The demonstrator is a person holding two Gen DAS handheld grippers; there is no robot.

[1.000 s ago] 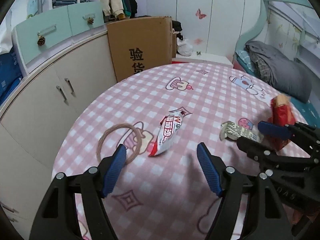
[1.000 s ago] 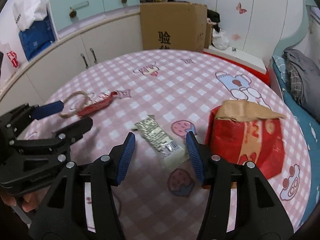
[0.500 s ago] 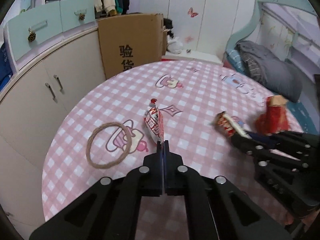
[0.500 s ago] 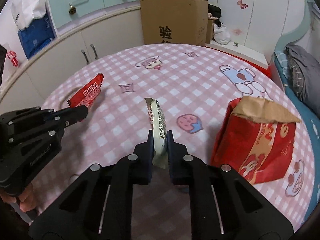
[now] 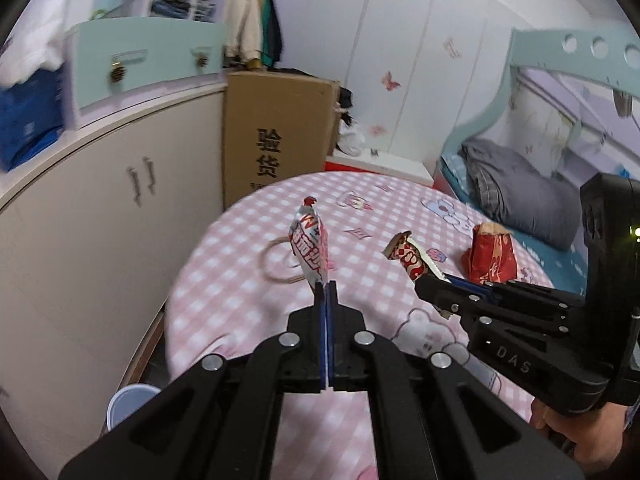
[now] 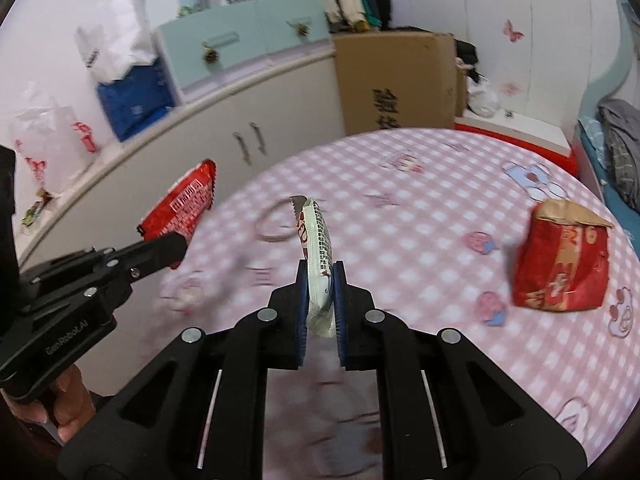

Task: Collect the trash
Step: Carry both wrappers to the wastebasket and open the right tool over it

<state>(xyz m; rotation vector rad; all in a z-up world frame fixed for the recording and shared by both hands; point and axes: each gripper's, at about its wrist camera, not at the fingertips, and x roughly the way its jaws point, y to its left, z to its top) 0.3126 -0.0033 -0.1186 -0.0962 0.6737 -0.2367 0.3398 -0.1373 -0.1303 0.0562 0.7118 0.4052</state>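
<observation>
My left gripper [image 5: 325, 292] is shut on a red and white snack wrapper [image 5: 310, 246] and holds it upright above the near left edge of the round pink checked table [image 5: 360, 420]. It also shows in the right wrist view [image 6: 182, 204]. My right gripper [image 6: 320, 280] is shut on a white and red candy wrapper [image 6: 318, 248], lifted above the table; it also shows in the left wrist view [image 5: 410, 260]. A crumpled red paper bag [image 6: 560, 256] stands on the table at the right.
A brown cord ring [image 6: 276, 220] lies on the table. A cardboard box [image 5: 276, 136] and white cabinets [image 5: 100, 220] stand behind and to the left. A bed [image 5: 520, 188] is on the right. A white cup rim [image 5: 128, 404] shows below the table edge.
Both grippers shut on their wrappers and lifted them off the table, pulling back and to the left. The views now look from higher and farther back.
</observation>
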